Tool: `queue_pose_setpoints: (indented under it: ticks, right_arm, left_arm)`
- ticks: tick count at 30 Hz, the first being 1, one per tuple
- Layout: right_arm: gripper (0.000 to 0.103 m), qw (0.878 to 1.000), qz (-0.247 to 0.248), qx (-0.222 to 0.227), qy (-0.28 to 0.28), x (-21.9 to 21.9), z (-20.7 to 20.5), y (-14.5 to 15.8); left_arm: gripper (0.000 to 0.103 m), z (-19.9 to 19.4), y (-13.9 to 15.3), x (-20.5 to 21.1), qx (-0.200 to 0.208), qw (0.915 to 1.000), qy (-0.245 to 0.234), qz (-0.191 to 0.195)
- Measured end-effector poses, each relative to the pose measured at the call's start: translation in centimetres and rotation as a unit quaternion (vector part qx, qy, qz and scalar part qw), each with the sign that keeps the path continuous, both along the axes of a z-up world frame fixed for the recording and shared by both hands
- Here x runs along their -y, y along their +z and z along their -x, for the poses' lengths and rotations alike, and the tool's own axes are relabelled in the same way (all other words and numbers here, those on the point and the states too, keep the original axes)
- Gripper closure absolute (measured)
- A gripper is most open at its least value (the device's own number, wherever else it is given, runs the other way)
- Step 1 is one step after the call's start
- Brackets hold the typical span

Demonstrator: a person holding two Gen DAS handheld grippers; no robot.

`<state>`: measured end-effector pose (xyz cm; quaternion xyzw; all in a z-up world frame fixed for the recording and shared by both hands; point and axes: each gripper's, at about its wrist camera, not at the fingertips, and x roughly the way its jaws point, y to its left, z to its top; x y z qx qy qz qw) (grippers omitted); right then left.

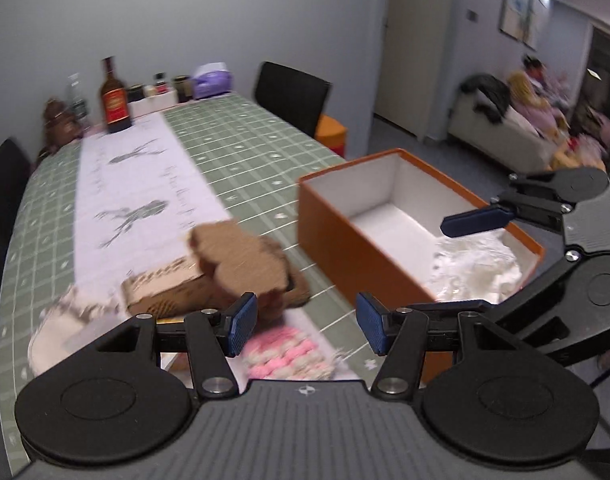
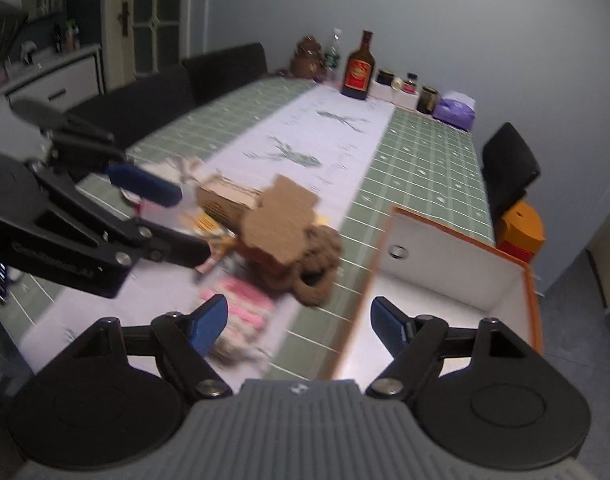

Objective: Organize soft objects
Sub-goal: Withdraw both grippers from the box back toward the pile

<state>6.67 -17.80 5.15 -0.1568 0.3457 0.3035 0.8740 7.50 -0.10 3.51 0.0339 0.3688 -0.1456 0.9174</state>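
An orange box (image 1: 333, 232) with a white inside stands at the table's right edge, and a crumpled white cloth (image 1: 497, 280) lies in its near end. My right gripper (image 1: 461, 264) hangs open over that cloth with nothing between its fingers. My left gripper (image 1: 307, 326) is open and empty above a pink and white knitted piece (image 1: 289, 356). Just beyond it lies a brown plush toy (image 1: 241, 256) against a small cardboard carton (image 1: 165, 292). In the right wrist view the right gripper (image 2: 299, 320) sits between the knitted piece (image 2: 241, 312) and the box (image 2: 457, 260), with the left gripper (image 2: 173, 220) to its left.
A green checked tablecloth with a white runner (image 1: 145, 184) covers the table. At the far end stand a dark bottle (image 1: 115, 100), some jars and a purple tissue pack (image 1: 213, 80). Black chairs (image 1: 289, 96) flank the table. A pale cloth (image 1: 57, 328) lies near left.
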Motion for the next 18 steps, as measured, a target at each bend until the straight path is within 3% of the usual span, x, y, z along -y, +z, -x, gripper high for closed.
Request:
queue_pose_setpoints:
  ticks: [7, 12, 14, 18]
  right_arm:
    - [0.027, 0.999, -0.046, 0.0, -0.029, -3.7, 1.3, -4.1]
    - [0.049, 0.995, -0.061, -0.016, -0.079, -4.8, 1.3, -8.2]
    - [0.067, 0.994, -0.042, -0.008, -0.097, -5.4, 1.3, -9.7]
    - [0.074, 0.993, -0.009, 0.019, -0.118, -6.1, 0.6, -11.6]
  left_arm:
    - [0.036, 2.4, -3.0, -5.3, 0.006, 0.9944, 0.081, 0.068]
    - [0.036, 2.8, -6.7, -6.6, -0.007, 0.9894, 0.108, 0.097]
    - [0.036, 2.4, -8.3, -6.8, -0.022, 0.9872, 0.108, 0.116]
    - [0.036, 1.3, -10.6, -6.9, -0.039, 0.9813, 0.126, 0.14]
